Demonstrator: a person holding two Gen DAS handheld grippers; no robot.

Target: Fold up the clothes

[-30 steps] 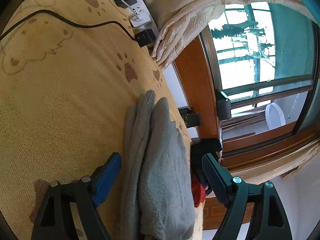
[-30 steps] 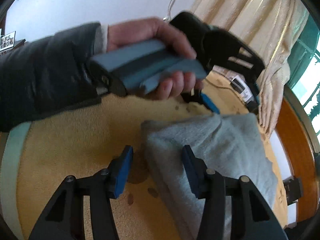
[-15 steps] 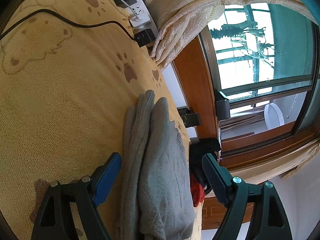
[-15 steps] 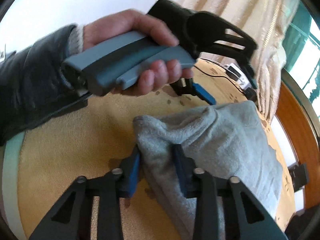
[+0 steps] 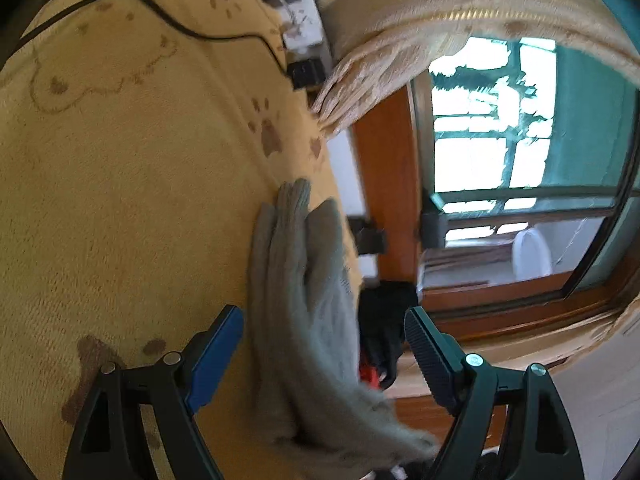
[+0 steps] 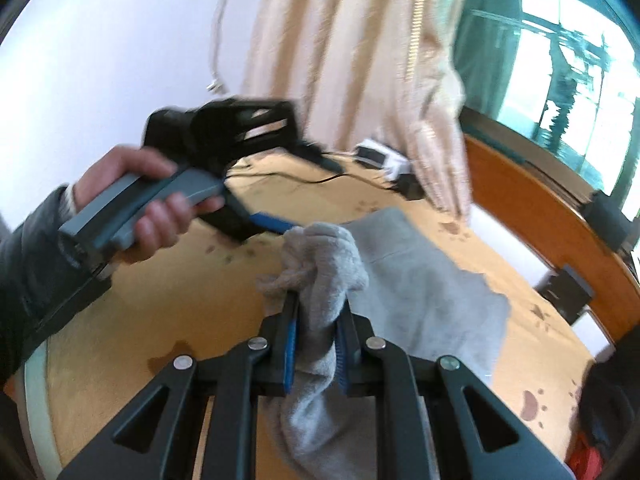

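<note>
My right tool (image 6: 316,344), jaws just closed, pinches the near corner of the grey cloth (image 6: 420,280) at lower centre. The cloth runs away toward the upper right across the yellow bed (image 6: 160,300). My left tool (image 5: 324,344) gapes beyond, holding nothing.

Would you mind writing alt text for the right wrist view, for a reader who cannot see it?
The right gripper, its jaws just closed, pinches a bunched corner of a grey garment lying on a yellow paw-print blanket. Beyond it, a hand holds the left gripper, with a cream curtain behind.
</note>
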